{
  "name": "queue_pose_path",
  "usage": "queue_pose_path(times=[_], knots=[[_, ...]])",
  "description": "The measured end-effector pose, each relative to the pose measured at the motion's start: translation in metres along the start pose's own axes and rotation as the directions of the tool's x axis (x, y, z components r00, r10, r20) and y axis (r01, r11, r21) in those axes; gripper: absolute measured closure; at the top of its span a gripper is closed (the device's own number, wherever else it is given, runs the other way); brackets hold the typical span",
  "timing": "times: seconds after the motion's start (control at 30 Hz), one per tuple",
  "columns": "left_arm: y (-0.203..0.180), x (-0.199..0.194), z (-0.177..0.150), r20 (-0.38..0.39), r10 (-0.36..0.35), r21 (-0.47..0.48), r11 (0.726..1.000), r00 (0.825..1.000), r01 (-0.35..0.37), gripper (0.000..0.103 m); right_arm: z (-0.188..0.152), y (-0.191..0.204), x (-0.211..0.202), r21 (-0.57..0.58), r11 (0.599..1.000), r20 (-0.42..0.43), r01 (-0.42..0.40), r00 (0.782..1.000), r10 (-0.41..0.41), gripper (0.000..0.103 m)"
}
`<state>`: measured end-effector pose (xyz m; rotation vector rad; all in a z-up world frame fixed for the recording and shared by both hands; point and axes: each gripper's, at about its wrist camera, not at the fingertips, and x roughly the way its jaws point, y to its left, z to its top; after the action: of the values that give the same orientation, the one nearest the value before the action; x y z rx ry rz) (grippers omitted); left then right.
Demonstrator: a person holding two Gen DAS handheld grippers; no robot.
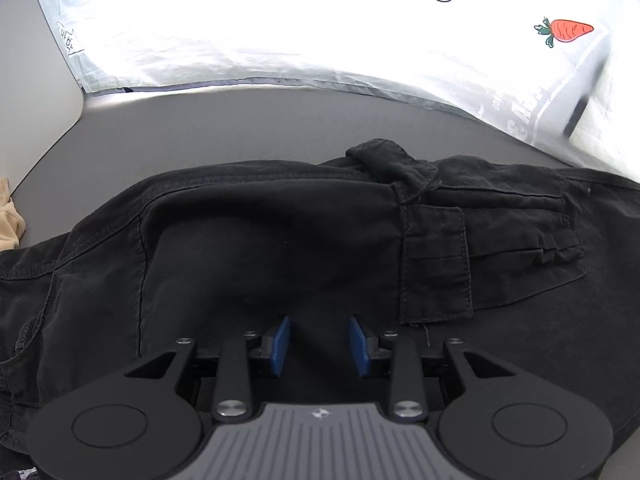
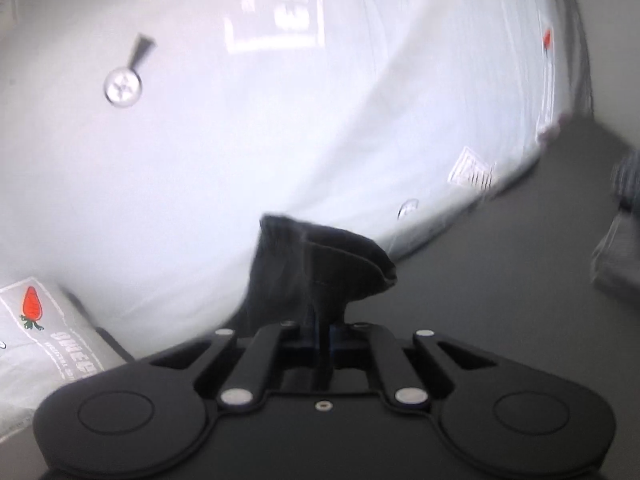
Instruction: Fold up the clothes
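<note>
Black cargo trousers lie spread over a grey table, with a flap pocket at the right in the left wrist view. My left gripper hovers over the cloth with its blue pads apart and nothing pinched between them. In the blurred right wrist view my right gripper is shut on a bunched black hem of the trousers, which rises in front of the closed jaws.
A white sheet printed with a carrot and small drawings covers the far side. A beige cloth shows at the left edge. A blurred grey shape sits at the right on the table.
</note>
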<state>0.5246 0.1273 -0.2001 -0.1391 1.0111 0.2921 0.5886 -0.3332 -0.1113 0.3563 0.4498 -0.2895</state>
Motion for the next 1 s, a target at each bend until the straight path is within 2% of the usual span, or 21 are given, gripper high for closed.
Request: queue_pose_path(times=[0.1, 0.17, 0.2, 0.23, 0.27, 0.3, 0.33, 0.43, 0.5, 0.6, 0.7, 0.77, 0.83, 1.0], knots=[[-0.001, 0.000, 0.001, -0.004, -0.009, 0.006, 1.000, 1.000, 0.009, 0.066, 0.033, -0.023, -0.051, -0.038, 0.999, 0.057, 0.009, 0.998, -0.007, 0.098], [-0.005, 0.000, 0.001, -0.004, -0.004, 0.014, 1.000, 1.000, 0.004, 0.064, 0.033, -0.031, -0.062, -0.126, 0.988, 0.043, 0.089, 0.996, -0.084, 0.094], [-0.006, 0.000, 0.001, -0.004, -0.002, 0.019, 1.000, 1.000, 0.002, 0.062, 0.026, -0.034, -0.057, -0.187, 0.969, 0.026, 0.161, 0.987, -0.159, 0.077], [-0.008, 0.000, 0.001, -0.003, 0.001, 0.026, 1.000, 1.000, -0.001, 0.058, 0.013, -0.040, -0.043, -0.252, 0.934, 0.006, 0.255, 0.965, -0.262, 0.053], [-0.010, 0.000, 0.001, -0.001, 0.003, 0.033, 0.999, 1.000, -0.003, 0.057, 0.001, -0.048, -0.035, -0.298, 0.897, -0.009, 0.325, 0.939, -0.343, 0.047], [-0.011, 0.000, 0.001, 0.000, 0.005, 0.040, 0.999, 1.000, -0.005, 0.057, -0.011, -0.056, -0.033, -0.319, 0.873, -0.022, 0.369, 0.918, -0.396, 0.049], [-0.011, -0.001, 0.001, -0.004, 0.001, 0.050, 0.999, 1.000, -0.001, 0.056, -0.020, -0.066, -0.033, -0.301, 0.873, -0.049, 0.383, 0.908, -0.415, 0.050], [-0.010, -0.003, -0.001, -0.011, -0.015, 0.068, 0.998, 1.000, 0.016, 0.054, -0.040, -0.102, -0.039, -0.070, 0.948, -0.175, 0.310, 0.932, -0.318, 0.043], [-0.010, -0.003, -0.004, 0.001, -0.024, 0.072, 0.997, 1.000, 0.024, 0.052, -0.057, -0.118, -0.037, 0.062, 0.959, -0.240, 0.278, 0.936, -0.256, 0.039], [-0.013, -0.002, -0.003, 0.005, -0.020, 0.068, 0.997, 1.000, 0.019, 0.048, -0.074, -0.120, -0.018, 0.071, 0.957, -0.287, 0.281, 0.925, -0.250, 0.039], [-0.011, 0.000, -0.002, -0.002, -0.028, 0.025, 0.999, 1.000, 0.028, 0.042, -0.083, -0.120, -0.006, 0.123, 0.957, -0.295, 0.262, 0.931, -0.217, 0.039], [-0.013, -0.001, -0.004, 0.007, -0.022, 0.029, 0.999, 1.000, 0.022, 0.042, -0.086, -0.117, 0.002, 0.146, 0.955, -0.284, 0.256, 0.936, -0.208, 0.050], [-0.013, -0.002, -0.006, 0.015, -0.023, 0.029, 0.999, 1.000, 0.023, 0.041, -0.085, -0.103, 0.006, 0.067, 0.961, -0.260, 0.268, 0.934, -0.243, 0.088], [-0.012, -0.003, -0.009, 0.031, -0.029, 0.021, 0.999, 0.999, 0.028, 0.039, -0.064, -0.086, -0.003, 0.015, 0.953, -0.224, 0.303, 0.930, -0.292, 0.093]])
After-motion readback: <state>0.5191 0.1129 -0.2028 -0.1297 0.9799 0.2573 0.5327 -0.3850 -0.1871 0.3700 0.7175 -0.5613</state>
